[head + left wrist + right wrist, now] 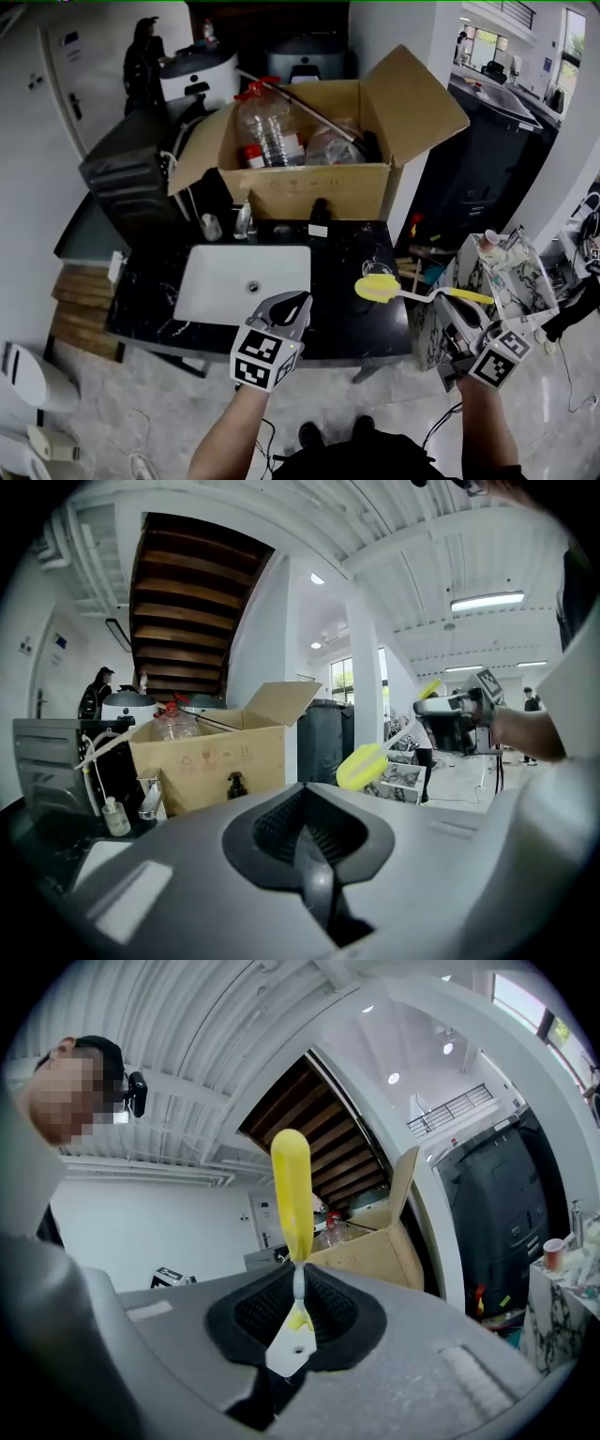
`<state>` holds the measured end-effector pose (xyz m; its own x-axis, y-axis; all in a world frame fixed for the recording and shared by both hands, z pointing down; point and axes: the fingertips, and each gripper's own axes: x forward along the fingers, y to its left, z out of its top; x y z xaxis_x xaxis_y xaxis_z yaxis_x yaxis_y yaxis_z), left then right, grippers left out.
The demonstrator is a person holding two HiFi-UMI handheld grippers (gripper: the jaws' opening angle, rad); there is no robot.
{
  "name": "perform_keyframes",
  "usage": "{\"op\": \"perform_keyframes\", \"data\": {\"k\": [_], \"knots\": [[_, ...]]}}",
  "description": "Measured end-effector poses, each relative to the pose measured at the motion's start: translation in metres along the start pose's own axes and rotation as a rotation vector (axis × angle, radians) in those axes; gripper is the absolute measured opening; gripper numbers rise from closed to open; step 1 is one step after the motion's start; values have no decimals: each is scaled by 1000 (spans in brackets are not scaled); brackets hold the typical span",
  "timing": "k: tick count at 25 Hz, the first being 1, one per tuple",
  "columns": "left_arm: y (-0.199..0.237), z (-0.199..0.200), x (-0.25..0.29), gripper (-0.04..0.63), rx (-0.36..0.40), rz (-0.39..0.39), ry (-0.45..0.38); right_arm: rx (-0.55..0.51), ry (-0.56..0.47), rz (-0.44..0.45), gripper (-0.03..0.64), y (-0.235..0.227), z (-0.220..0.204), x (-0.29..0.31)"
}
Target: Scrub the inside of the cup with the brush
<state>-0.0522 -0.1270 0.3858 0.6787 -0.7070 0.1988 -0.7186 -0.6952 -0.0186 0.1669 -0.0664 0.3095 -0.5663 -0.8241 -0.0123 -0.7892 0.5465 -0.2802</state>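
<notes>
Right claw (298,1290) is clamped on the thin handle of the yellow brush (379,289), whose head is held over the dark counter (330,323), right of the sink (214,292). Left claw (306,834) is pressed together, empty. Light, soft-headed and likely springy, the brush is best gripped low on the handle.

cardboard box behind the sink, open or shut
Open: the cardboard box has its flaps spread outward, and a clear plastic bottle shows standing inside it.

1. Head view is dim; the window (574,37) right of the cardboard box (309,192) glares white.
2. Both gripper views curve strongly, corners black.
3. Ceiling strip light (486,600) up right of the box glows; brush (291,1190) looks sharp.
</notes>
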Motion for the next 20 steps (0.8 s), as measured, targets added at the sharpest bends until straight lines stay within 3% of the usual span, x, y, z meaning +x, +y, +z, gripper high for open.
{"op": "perform_keyframes", "data": {"k": [7,15,20], "knots": [[-17,0,4,20,-69,85,3,-23,-46,32,37,-22,20,-30],[-67,17,38,20,-57,145,20,-3,-50,62,37,-68,18,-74],[-89,26,52,18,-94,199,2,-27,-57,83,37,-89,20,-85]]}}
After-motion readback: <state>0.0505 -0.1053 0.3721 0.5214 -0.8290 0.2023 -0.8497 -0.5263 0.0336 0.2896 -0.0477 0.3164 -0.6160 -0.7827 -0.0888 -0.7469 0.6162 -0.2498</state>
